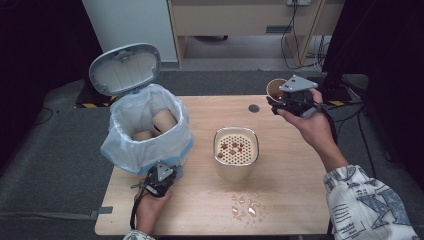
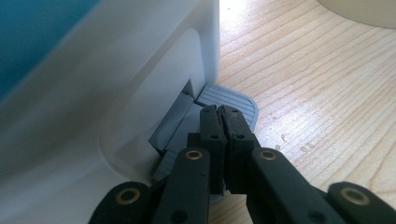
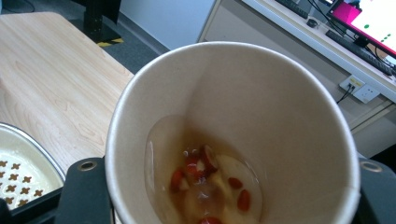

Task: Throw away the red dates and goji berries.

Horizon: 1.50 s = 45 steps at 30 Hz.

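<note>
Black jaws of your left gripper (image 2: 219,122) are pressed flat together with nothing between them, and their tips bear down on the grey foot pedal (image 2: 233,100) at the base of the white pedal bin (image 2: 116,93). In the high view that left gripper (image 1: 159,178) sits near the table's front left corner, just in front of the bin. The bin's grey lid (image 1: 125,68) stands raised, its pale blue liner (image 1: 145,145) is folded over the rim, and used paper cups (image 1: 164,120) lie inside.

Your right gripper (image 1: 281,105) is clamped on a paper cup (image 3: 233,121), one jaw on each side of its wall. In the high view that cup (image 1: 275,88) is held above the table's back right corner, clear of the surface. The cup is tilted; it contains a shallow pool of pale liquid with red berries and pale slices (image 3: 210,186).

A cream strainer container (image 1: 236,152) stands at the middle of the table (image 1: 200,115), between your two grippers, with red bits lying on its perforated insert. Spilled droplets (image 1: 246,206) lie on the wood by the front edge, just ahead of the container. A dark round cap (image 1: 254,108) sits in the tabletop near the back edge.
</note>
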### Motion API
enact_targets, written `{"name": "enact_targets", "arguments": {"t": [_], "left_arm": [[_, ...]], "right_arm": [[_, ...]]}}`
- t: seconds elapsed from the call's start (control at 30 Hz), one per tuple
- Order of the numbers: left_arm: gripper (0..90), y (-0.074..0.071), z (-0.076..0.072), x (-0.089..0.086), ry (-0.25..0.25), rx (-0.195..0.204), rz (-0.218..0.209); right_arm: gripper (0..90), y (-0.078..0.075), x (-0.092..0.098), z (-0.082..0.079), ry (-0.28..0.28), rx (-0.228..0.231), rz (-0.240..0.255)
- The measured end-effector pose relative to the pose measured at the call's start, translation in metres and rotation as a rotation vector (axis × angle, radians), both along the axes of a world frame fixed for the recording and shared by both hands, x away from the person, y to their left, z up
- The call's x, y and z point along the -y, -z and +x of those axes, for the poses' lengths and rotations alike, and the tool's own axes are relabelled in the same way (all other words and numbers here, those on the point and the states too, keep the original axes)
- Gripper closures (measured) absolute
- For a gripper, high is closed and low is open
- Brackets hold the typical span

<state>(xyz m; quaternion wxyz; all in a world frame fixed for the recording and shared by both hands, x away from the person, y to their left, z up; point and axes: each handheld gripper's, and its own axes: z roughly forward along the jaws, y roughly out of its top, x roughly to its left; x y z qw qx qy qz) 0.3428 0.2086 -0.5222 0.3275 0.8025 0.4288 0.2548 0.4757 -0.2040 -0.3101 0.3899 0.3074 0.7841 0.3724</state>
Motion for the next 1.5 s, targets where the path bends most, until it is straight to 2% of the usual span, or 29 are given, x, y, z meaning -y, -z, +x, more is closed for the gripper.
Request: {"name": "enact_targets", "arguments": {"t": [0.13,0.27,0.4,0.6,0.77,1.03,1.13,1.17,1.5], "left_arm": [[87.3,0.0,0.0,0.0,0.0,0.001,0.002],[87.3,0.0,0.0,0.0,0.002,0.001,0.001],[87.4,0.0,0.0,0.0,0.002,0.0,0.0],[87.4,0.0,0.0,0.0,0.003,0.001,0.003],[87.4,0.0,0.0,0.0,0.003,0.0,0.002],[87.4,0.0,0.0,0.0,0.003,0.001,0.003],[87.4,0.0,0.0,0.0,0.003,0.002,0.004],[87.4,0.0,0.0,0.0,0.003,0.001,0.003],[87.4,0.0,0.0,0.0,0.003,0.003,0.005]], "right_arm": [[32.6,0.001,-0.007,-0.002,-0.026,0.005,-0.011],[32.6,0.001,-0.009,-0.001,-0.023,0.003,-0.016],[32.6,0.001,-0.014,-0.002,-0.035,0.01,-0.042],[32.6,-0.006,-0.02,-0.004,-0.059,0.042,-0.105],[32.7,-0.011,-0.02,-0.007,-0.084,0.058,-0.108],[32.8,-0.018,-0.022,-0.01,-0.093,0.095,-0.148],[32.8,-0.017,-0.025,-0.011,-0.099,0.099,-0.16],[32.8,-0.017,-0.029,-0.013,-0.115,0.109,-0.185],[32.8,-0.015,-0.036,-0.015,-0.129,0.116,-0.21]]}}
